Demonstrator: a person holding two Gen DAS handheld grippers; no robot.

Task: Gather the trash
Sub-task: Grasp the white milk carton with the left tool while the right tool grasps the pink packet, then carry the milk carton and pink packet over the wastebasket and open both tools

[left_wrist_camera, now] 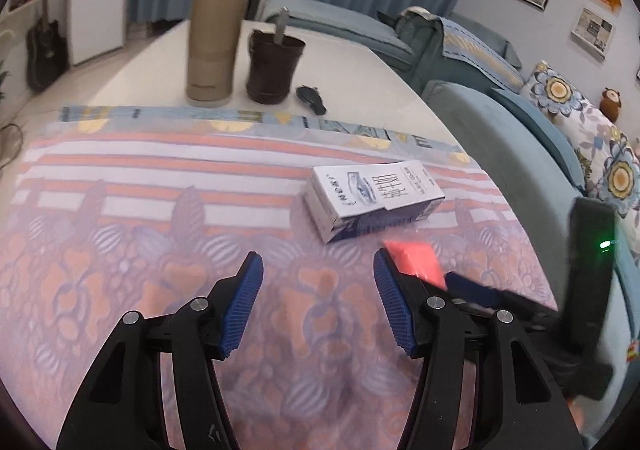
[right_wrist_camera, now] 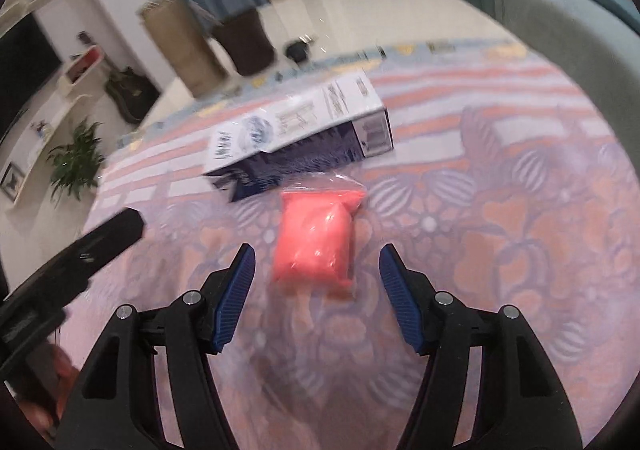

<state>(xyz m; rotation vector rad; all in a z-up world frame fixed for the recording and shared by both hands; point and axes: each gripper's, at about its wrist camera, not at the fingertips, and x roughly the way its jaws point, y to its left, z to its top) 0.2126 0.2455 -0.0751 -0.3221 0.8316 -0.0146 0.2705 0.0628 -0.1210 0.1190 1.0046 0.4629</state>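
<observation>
right gripper point(right_wrist_camera: 316, 266): jaws wide, lined up to straddle the pink packet point(right_wrist_camera: 316, 242) just ahead.
left gripper point(left_wrist_camera: 318, 270): spread, empty, milk carton point(left_wrist_camera: 372, 197) beyond.

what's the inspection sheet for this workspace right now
surface: table partly covered by a patterned cloth
job's things: milk carton lying on its side; pink bag beside it, lined up between the right gripper's jaws
clutter: tan flask, dark cup with a spoon in it, small black thing, all on the bare table
grippers: left gripper open, empty; right gripper open, nothing gripped
cables: cord on the floor at left
surroundings: sofa, curtains, guitar, plant
</observation>
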